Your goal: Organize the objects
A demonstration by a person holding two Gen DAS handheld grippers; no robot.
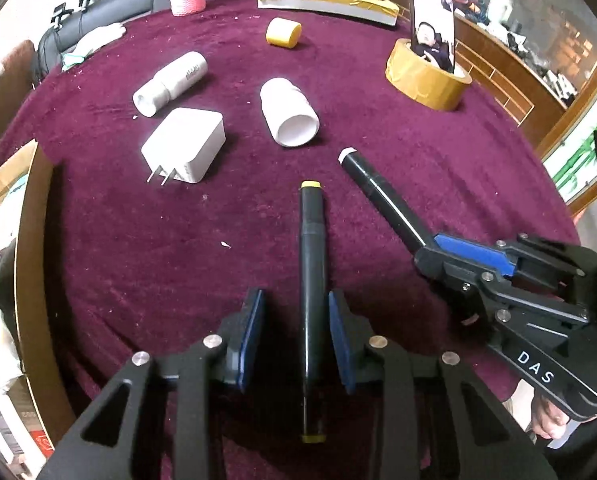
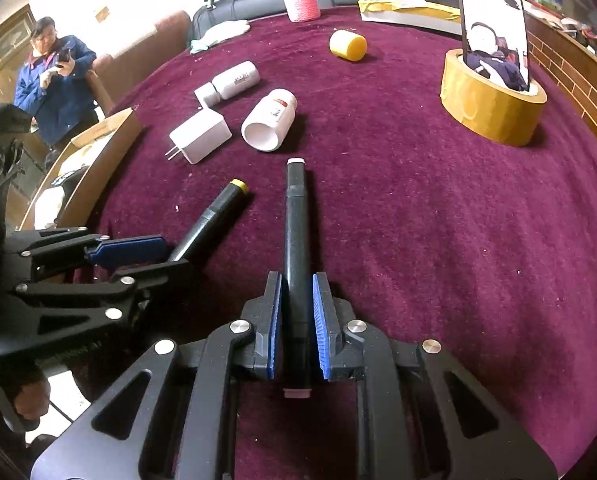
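Our right tool (image 2: 297,320) clamps the white-tipped marker (image 2: 296,216) for sorting, while our left tool (image 1: 296,340) straddles the yellow-tipped marker (image 1: 312,264), pads apparently clear of it.

Two black handheld grippers with blue pads

Left gripper (image 1: 296,336) and right gripper (image 2: 296,320): silver round screws, cut-out frames, white "DAS" lettering.

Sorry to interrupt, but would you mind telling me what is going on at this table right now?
A person is tidying items on a table with a maroon cloth, working a handheld tool in each hand. The right tool is shut on a black marker with white ends. The left tool straddles a yellow-capped black marker, with gaps visible at both pads. A charger, two white bottles and a yellow cap lie untouched further back.
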